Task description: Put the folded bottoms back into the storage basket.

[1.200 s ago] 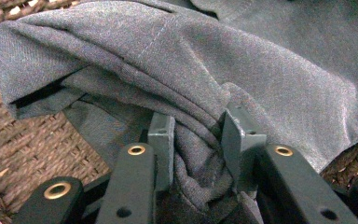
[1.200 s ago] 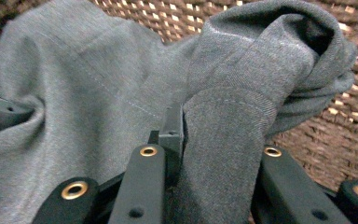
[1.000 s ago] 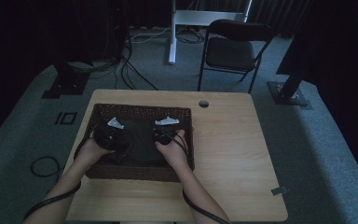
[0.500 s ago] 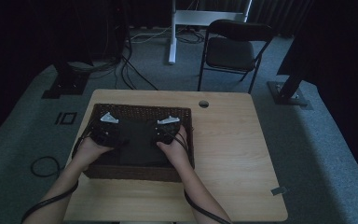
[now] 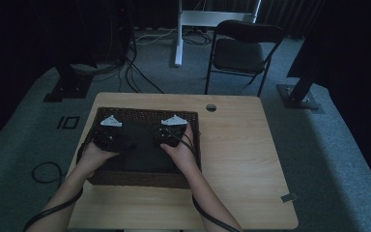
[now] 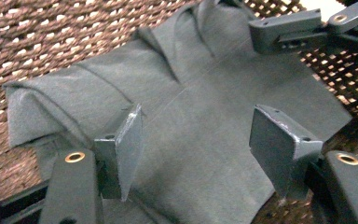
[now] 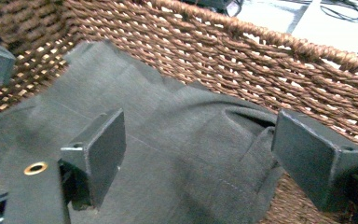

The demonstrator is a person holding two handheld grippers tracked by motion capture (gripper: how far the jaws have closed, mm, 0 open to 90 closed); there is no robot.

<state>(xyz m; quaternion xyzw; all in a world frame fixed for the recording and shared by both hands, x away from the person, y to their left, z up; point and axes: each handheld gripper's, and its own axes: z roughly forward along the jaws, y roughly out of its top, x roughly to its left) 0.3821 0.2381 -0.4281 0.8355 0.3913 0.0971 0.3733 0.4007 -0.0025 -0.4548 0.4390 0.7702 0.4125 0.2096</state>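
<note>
A dark grey folded cloth [image 5: 140, 155] lies in a brown woven basket [image 5: 145, 112] on the wooden table. Both grippers hang just above it inside the basket. My left gripper [image 6: 200, 140] is open; its jaws have just been opening and the cloth [image 6: 205, 88] lies under the gap, untouched by the pads. My right gripper [image 7: 205, 144] is also open, its jaws having just been opening wider over a rumpled fold of the cloth [image 7: 168, 116] near the basket wall [image 7: 261, 60]. In the high view the left gripper [image 5: 111, 131] and right gripper [image 5: 170, 131] sit side by side.
The basket takes the left half of the table [image 5: 251, 159], which has a round hole [image 5: 211, 107] at its far edge. A folding chair [image 5: 244, 48], stand bases and cables are on the carpet beyond. The right gripper's jaw [image 6: 289, 30] shows across the cloth.
My left gripper has lifted a little and drifted toward the basket's far left. The right gripper has stayed almost in place.
</note>
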